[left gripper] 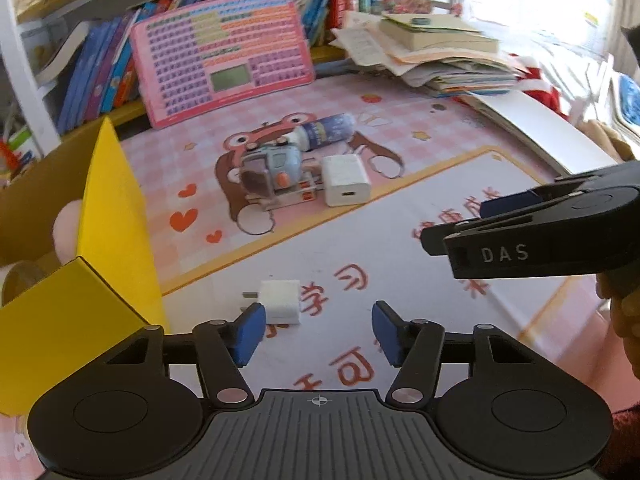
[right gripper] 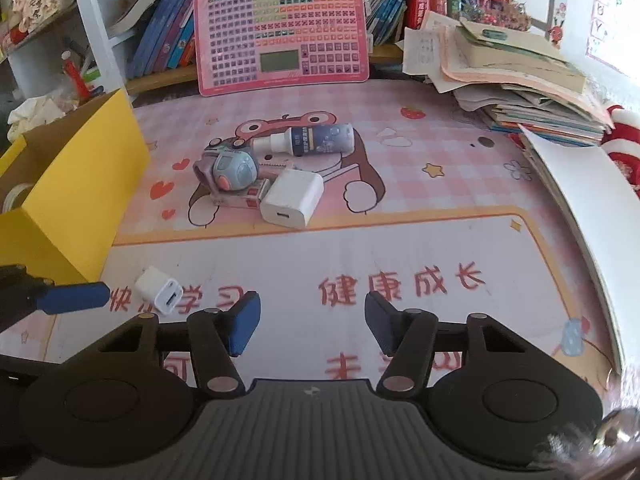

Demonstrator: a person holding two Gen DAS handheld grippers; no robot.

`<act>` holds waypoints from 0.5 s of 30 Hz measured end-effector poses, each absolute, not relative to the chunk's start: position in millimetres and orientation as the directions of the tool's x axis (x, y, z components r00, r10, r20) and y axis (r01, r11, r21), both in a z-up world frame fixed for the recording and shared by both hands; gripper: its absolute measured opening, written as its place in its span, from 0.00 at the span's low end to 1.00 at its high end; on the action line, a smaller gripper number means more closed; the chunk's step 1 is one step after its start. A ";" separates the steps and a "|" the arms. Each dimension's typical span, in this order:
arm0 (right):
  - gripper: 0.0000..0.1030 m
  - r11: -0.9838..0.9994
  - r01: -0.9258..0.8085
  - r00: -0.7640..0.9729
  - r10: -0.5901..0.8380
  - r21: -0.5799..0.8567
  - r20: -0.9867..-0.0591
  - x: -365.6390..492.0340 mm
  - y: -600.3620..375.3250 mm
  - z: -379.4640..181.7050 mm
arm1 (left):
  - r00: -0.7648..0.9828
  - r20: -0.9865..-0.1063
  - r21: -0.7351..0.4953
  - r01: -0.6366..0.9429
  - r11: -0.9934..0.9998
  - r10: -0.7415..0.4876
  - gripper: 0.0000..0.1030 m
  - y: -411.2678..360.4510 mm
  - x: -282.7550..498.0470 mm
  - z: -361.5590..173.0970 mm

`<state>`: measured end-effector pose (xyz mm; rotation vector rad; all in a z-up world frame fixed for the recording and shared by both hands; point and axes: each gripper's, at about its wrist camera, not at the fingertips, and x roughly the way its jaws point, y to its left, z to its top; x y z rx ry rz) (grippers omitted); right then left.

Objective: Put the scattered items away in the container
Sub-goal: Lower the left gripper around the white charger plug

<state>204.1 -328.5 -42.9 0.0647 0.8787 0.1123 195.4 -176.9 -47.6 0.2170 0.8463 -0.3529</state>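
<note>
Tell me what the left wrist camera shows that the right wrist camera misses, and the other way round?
Only the left wrist view shows the right hand-held gripper from the side and something pale pink inside the yellow box. Only the right wrist view shows the small white charger's port and a red pen holder behind the box. Both show the big white charger, the spray bottle, the blue toy and the pink keyboard board.

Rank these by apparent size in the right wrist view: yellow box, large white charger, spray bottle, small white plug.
1. yellow box
2. large white charger and spray bottle: look alike, unranked
3. small white plug, smallest though nearest the camera
</note>
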 end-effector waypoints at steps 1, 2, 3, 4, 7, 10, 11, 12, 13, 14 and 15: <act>0.55 0.991 -0.078 0.630 0.132 0.107 -0.766 207.8 -328.6 -44.0 | 0.612 -0.764 0.049 0.374 0.926 -0.207 0.53 -175.9 198.9 -48.1; 0.55 0.990 -0.086 0.627 0.140 0.110 -0.767 211.3 -328.2 -45.0 | 0.614 -0.765 0.051 0.360 0.931 -0.195 0.52 -175.1 202.1 -48.6; 0.55 0.989 -0.095 0.625 0.146 0.111 -0.767 214.8 -327.4 -45.8 | 0.615 -0.766 0.054 0.348 0.936 -0.184 0.51 -174.7 205.2 -49.0; 0.55 0.988 -0.105 0.623 0.153 0.112 -0.767 219.1 -326.5 -46.5 | 0.617 -0.768 0.058 0.337 0.940 -0.174 0.51 -174.7 208.3 -49.2; 0.55 0.985 -0.131 0.620 0.171 0.114 -0.765 232.0 -323.9 -48.3 | 0.618 -0.770 0.065 0.321 0.945 -0.157 0.51 -176.7 217.4 -50.4; 0.55 0.981 -0.153 0.614 0.189 0.119 -0.766 245.1 -321.9 -50.8 | 0.614 -0.776 0.074 0.317 0.946 -0.145 0.51 -179.6 223.6 -53.2; 0.55 0.980 -0.161 0.610 0.195 0.121 -0.768 250.1 -321.3 -52.2 | 0.612 -0.779 0.077 0.313 0.947 -0.139 0.51 -179.9 225.5 -54.3; 0.56 0.979 -0.166 0.606 0.198 0.122 -0.770 255.1 -320.6 -53.8 | 0.609 -0.782 0.078 0.307 0.949 -0.133 0.51 -179.8 227.7 -55.4; 0.56 0.978 -0.169 0.603 0.201 0.123 -0.772 259.5 -320.0 -55.4 | 0.607 -0.785 0.077 0.298 0.951 -0.126 0.51 -179.2 229.8 -56.5; 0.56 0.977 -0.171 0.601 0.204 0.125 -0.773 264.0 -319.5 -57.1 | 0.605 -0.787 0.076 0.289 0.954 -0.121 0.51 -178.2 232.2 -57.4; 0.56 0.977 -0.173 0.598 0.207 0.127 -0.774 268.6 -318.9 -58.7 | 0.603 -0.789 0.074 0.281 0.957 -0.116 0.51 -177.2 234.2 -58.2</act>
